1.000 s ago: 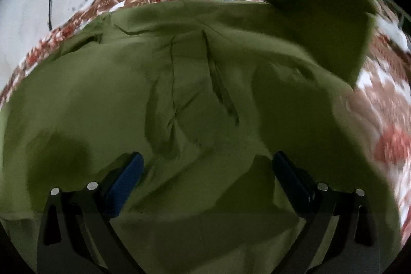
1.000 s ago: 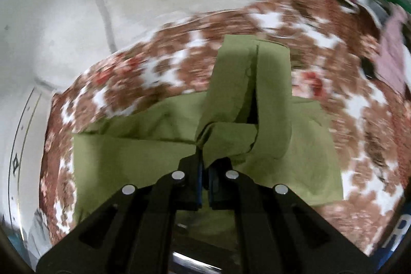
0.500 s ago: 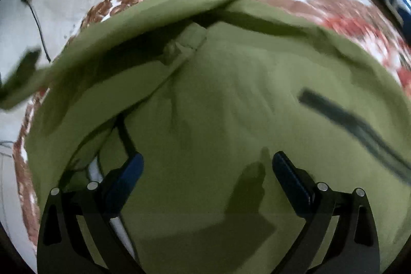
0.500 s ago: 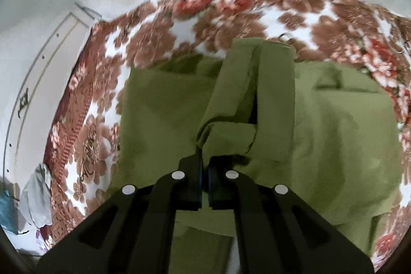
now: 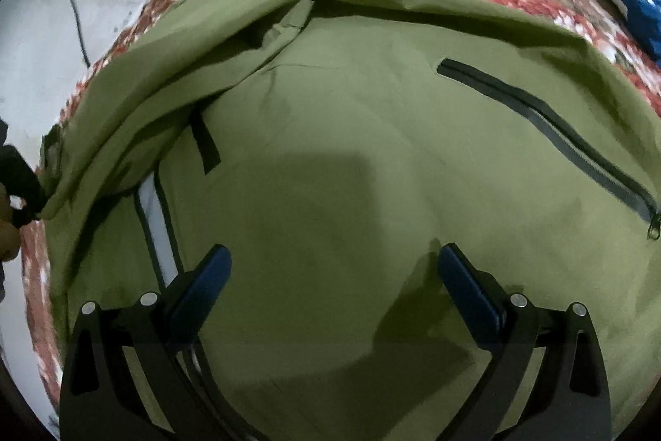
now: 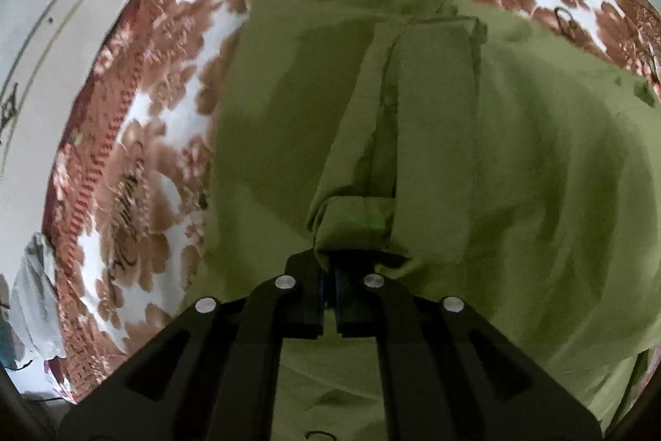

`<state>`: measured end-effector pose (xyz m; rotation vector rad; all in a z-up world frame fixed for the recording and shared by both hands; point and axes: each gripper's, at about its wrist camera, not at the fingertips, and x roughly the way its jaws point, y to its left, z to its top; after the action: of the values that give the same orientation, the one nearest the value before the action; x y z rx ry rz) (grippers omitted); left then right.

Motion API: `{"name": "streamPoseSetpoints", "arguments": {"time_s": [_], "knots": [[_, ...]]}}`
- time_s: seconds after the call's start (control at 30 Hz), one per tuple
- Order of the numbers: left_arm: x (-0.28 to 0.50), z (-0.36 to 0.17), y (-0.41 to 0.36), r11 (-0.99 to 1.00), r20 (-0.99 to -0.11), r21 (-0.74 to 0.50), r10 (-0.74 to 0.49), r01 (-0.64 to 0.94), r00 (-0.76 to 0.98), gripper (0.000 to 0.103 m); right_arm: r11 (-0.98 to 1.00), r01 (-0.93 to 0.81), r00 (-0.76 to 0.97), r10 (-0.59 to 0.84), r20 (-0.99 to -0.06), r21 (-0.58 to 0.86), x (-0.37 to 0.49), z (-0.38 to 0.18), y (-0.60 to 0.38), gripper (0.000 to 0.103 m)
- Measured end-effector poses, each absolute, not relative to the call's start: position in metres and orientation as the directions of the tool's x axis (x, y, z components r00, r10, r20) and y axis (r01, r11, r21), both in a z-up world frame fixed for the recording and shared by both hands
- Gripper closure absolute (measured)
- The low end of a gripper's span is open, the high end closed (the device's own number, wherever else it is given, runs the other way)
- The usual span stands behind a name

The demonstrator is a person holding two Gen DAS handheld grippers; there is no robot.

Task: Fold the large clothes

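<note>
Sleeve being carried across the olive jacket on the floral bedspread.

The right gripper (image 6: 328, 306) is pinching a bunched sleeve (image 6: 417, 118) of the green jacket (image 5: 372, 160), its jaws having just been opening a crack with cloth between them, while the left gripper (image 5: 332, 284) is hovering wide open over the jacket body, holding nothing. If that pinch is loosening early, the sleeve may be dropping crooked (the blur is making this hard to judge). Only the left view is showing the pocket zipper (image 5: 549, 129); only the right is showing the grip, and the bedspread (image 6: 136, 160) beside it.
</note>
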<state>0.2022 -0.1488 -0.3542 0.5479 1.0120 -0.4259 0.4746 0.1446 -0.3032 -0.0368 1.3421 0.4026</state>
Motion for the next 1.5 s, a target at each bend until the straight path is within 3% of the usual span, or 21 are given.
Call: {"name": "streamPoseSetpoints", "arguments": {"time_s": [0.03, 0.1, 0.17, 0.23, 0.37, 0.5, 0.83, 1.0, 1.1, 1.23, 1.37, 1.4, 1.43, 1.5], "knots": [[0.202, -0.354, -0.148, 0.795, -0.882, 0.215, -0.092, 0.568, 0.463, 0.005, 0.928, -0.308, 0.164, 0.267, -0.95, 0.207, 0.474, -0.305, 0.144, 0.091], [0.201, -0.352, -0.146, 0.802, -0.878, 0.207, -0.101, 0.561, 0.468, 0.005, 0.91, -0.324, 0.119, 0.31, -0.943, 0.259, 0.469, -0.304, 0.138, 0.066], [0.196, -0.349, -0.14, 0.804, -0.869, 0.201, -0.117, 0.559, 0.481, 0.005, 0.889, -0.328, 0.101, 0.37, -0.923, 0.32, 0.462, -0.291, 0.13, 0.033], [0.19, -0.346, -0.126, 0.815, -0.862, 0.195, -0.124, 0.546, 0.492, 0.005, 0.852, -0.39, 0.108, 0.419, -0.901, 0.349, 0.455, -0.266, 0.118, 0.029], [0.186, -0.332, -0.083, 0.856, -0.859, 0.143, -0.141, 0.497, 0.491, 0.005, 0.861, -0.449, 0.245, 0.374, -0.895, 0.237, 0.456, -0.224, 0.063, 0.014], [0.198, -0.312, -0.016, 0.908, -0.859, 0.113, -0.115, 0.403, 0.499, 0.005, 0.93, -0.366, 0.402, 0.153, -0.903, -0.005, 0.461, -0.237, -0.037, 0.014], [0.331, -0.281, 0.115, 0.968, -0.806, 0.214, 0.101, 0.129, 0.583, 0.005, 0.975, -0.16, 0.38, -0.086, -0.921, -0.157, 0.388, -0.311, -0.208, 0.014], [0.397, -0.265, 0.115, 0.97, -0.79, 0.214, 0.102, 0.115, 0.605, 0.005, 0.964, -0.14, 0.37, -0.161, -0.915, -0.226, 0.366, -0.327, -0.24, 0.014], [0.418, -0.263, 0.102, 0.945, -0.77, 0.287, 0.128, 0.159, 0.625, 0.005, 0.972, -0.107, 0.358, -0.158, -0.92, -0.209, 0.368, -0.331, -0.254, 0.014], [0.441, -0.274, 0.094, 0.943, -0.807, 0.247, 0.073, 0.223, 0.586, 0.005, 0.964, -0.114, 0.364, -0.184, -0.913, -0.24, 0.381, -0.335, -0.253, 0.014], [0.462, -0.301, 0.083, 0.903, -0.801, 0.37, 0.191, 0.219, 0.567, 0.005, 0.95, -0.107, 0.346, -0.24, -0.907, -0.293, 0.398, -0.346, -0.252, 0.016], [0.469, -0.309, 0.086, 0.895, -0.802, 0.401, 0.24, 0.196, 0.546, 0.007, 0.947, -0.089, 0.353, -0.26, -0.899, -0.309, 0.403, -0.346, -0.255, 0.016], [0.474, -0.312, 0.091, 0.89, -0.799, 0.421, 0.274, 0.174, 0.536, 0.018, 0.948, -0.069, 0.354, -0.267, -0.896, -0.31, 0.407, -0.345, -0.259, 0.016], [0.482, -0.31, 0.111, 0.925, -0.818, 0.364, 0.261, 0.111, 0.513, 0.02, 0.963, -0.019, 0.343, -0.247, -0.906, -0.269, 0.414, -0.342, -0.269, 0.016]]}}
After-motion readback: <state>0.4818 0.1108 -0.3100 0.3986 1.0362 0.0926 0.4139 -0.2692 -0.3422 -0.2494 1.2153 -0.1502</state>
